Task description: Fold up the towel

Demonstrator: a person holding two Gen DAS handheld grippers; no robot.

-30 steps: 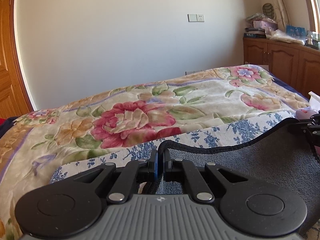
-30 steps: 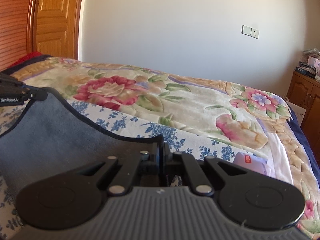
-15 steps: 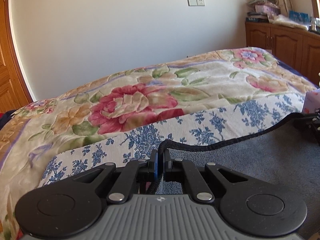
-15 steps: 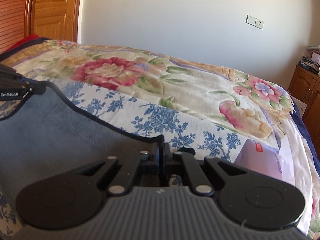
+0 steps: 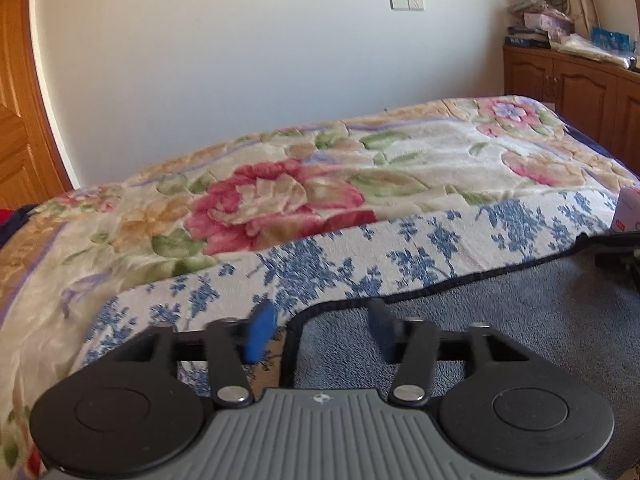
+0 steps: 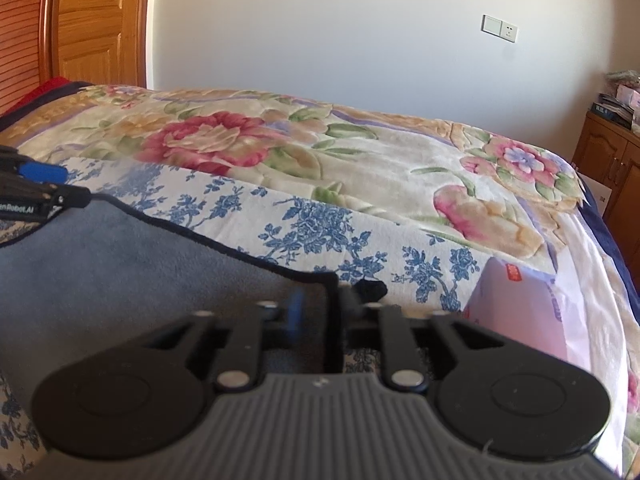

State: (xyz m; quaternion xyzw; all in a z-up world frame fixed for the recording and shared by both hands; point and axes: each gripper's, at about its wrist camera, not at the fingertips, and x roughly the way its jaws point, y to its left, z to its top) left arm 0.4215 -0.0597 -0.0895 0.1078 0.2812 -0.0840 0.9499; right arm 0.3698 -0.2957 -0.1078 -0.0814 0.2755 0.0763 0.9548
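Note:
A grey towel with a black hem lies on a blue-flowered white cloth on the bed. My left gripper is open, its blue pads spread on either side of the towel's near left corner. In the right wrist view the towel fills the lower left. My right gripper is open, its jaws parted around the towel's right corner. The left gripper also shows at the far left of the right wrist view, and the right gripper at the far right of the left wrist view.
A floral blanket covers the bed beyond the cloth. A pink-white box sits on the bed to the right of the towel. Wooden cabinets stand at the right, a wooden door at the left.
Both grippers have lowered the towel's corners onto the cloth and opened, letting go of the towel. They were shut on the hem in the earlier frames.

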